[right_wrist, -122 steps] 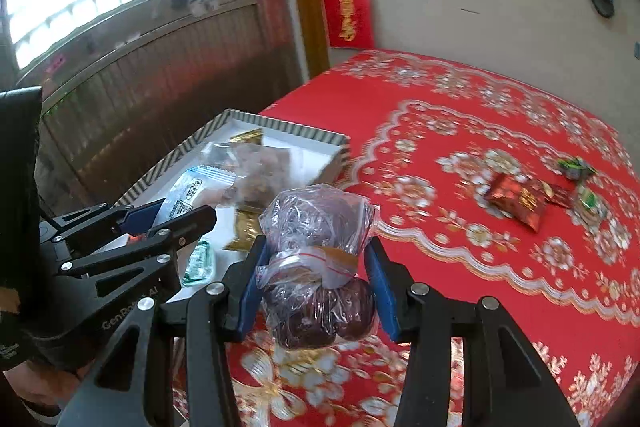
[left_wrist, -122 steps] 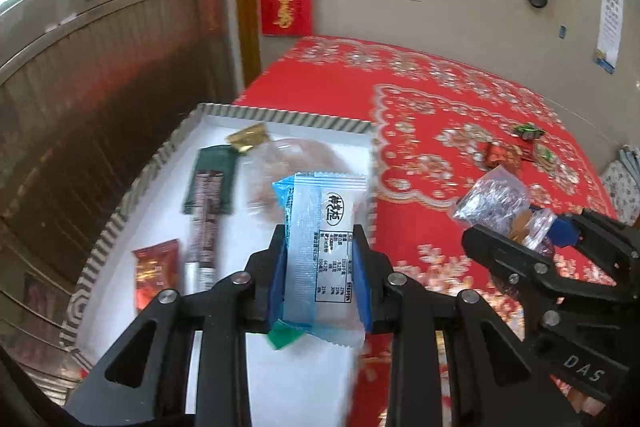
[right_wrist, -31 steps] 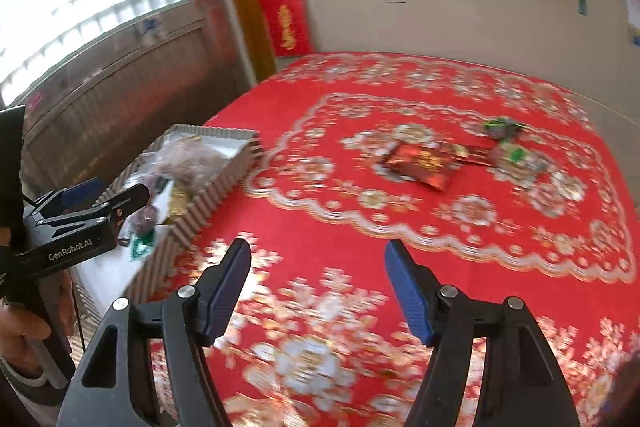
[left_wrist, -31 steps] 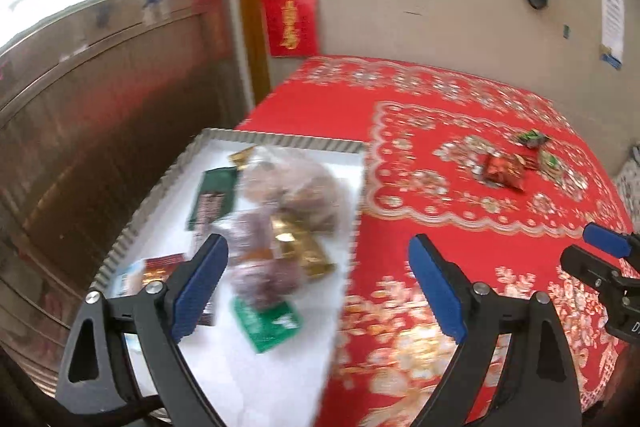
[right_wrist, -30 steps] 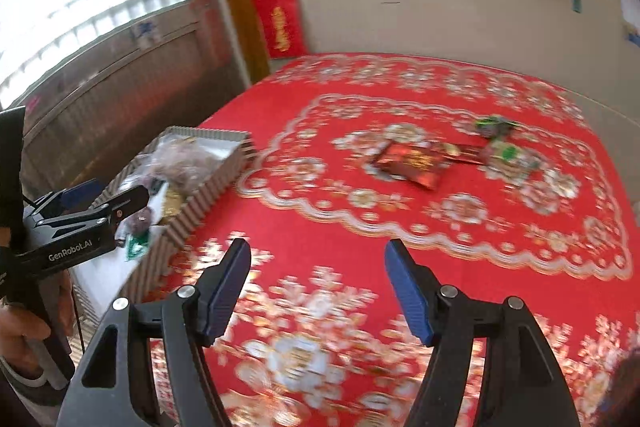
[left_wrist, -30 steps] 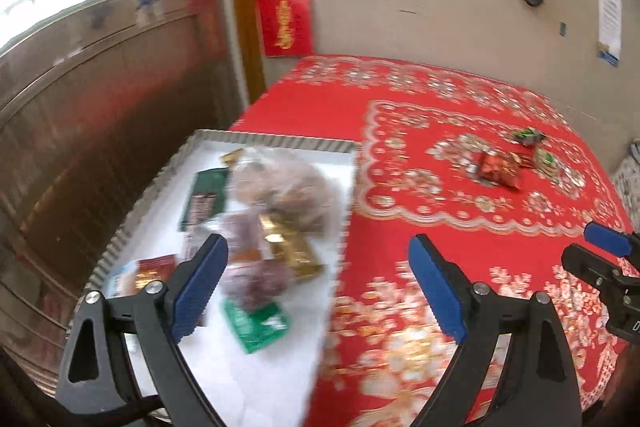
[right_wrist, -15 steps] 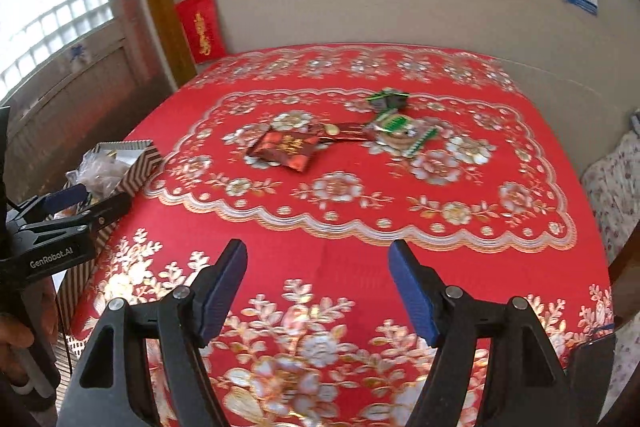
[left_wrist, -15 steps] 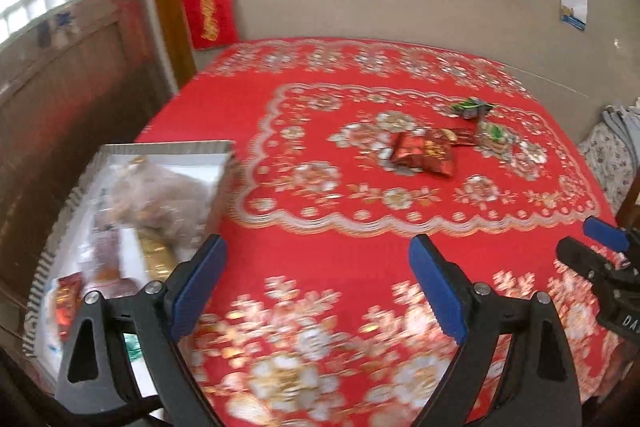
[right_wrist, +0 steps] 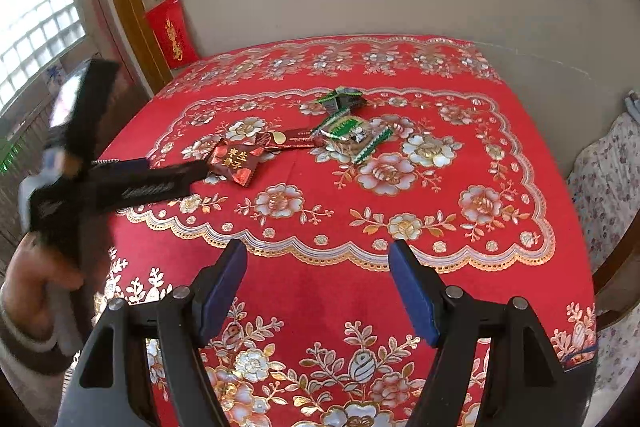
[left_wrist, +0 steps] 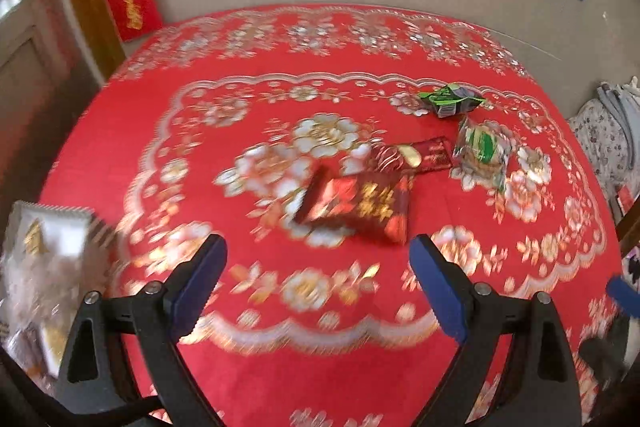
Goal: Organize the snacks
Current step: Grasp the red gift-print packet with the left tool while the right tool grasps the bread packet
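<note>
**Over the red desk, both tools stood apart and empty**

From the left wrist, the left tool (left_wrist: 318,281) gaped wide above the red floral cloth (left_wrist: 248,67). Just beyond it lay a red snack packet (left_wrist: 360,209), with a dark red bar (left_wrist: 416,155), a clear green-printed pack (left_wrist: 482,153) and a green wrapper (left_wrist: 452,99) farther off. A striped tray (left_wrist: 52,223) of snacks sat at left.

From the right wrist, the right tool (right_wrist: 318,285) was likewise spread, holding nothing, the same four snacks well ahead of it.

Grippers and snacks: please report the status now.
Left gripper open, empty. Right gripper open, empty. Four snacks loose on cloth; nearest is red packet, ahead of left gripper. Tray far left. Nothing blocking.
</note>
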The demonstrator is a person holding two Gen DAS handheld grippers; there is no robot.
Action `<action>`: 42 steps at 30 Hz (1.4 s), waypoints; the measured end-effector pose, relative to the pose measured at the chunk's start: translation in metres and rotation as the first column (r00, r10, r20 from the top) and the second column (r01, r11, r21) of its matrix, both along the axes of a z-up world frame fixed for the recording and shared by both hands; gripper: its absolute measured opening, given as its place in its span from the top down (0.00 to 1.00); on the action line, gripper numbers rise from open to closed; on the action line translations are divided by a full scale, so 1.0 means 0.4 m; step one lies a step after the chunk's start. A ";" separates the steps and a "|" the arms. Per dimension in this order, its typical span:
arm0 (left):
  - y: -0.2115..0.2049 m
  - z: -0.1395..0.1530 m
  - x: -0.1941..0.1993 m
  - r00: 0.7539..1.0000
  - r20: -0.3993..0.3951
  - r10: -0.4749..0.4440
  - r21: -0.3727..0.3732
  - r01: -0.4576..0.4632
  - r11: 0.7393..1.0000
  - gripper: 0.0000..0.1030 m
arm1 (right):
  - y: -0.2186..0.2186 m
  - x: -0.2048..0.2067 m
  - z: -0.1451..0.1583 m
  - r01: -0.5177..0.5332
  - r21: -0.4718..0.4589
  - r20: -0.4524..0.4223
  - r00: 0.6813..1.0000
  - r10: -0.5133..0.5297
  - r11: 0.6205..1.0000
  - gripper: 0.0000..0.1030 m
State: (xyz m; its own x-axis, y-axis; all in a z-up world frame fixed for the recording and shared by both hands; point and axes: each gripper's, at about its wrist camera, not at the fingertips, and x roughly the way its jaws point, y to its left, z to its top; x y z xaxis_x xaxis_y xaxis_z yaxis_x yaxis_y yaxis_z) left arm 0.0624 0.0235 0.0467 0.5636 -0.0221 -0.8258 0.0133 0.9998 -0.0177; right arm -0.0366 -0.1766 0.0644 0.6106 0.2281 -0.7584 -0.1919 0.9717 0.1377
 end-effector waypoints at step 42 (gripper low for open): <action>0.035 -0.079 0.130 0.996 -0.089 -0.014 -0.105 0.005 0.994 0.56 | -0.013 0.460 -0.143 0.351 0.138 -0.229 0.921 -0.315 0.926 0.22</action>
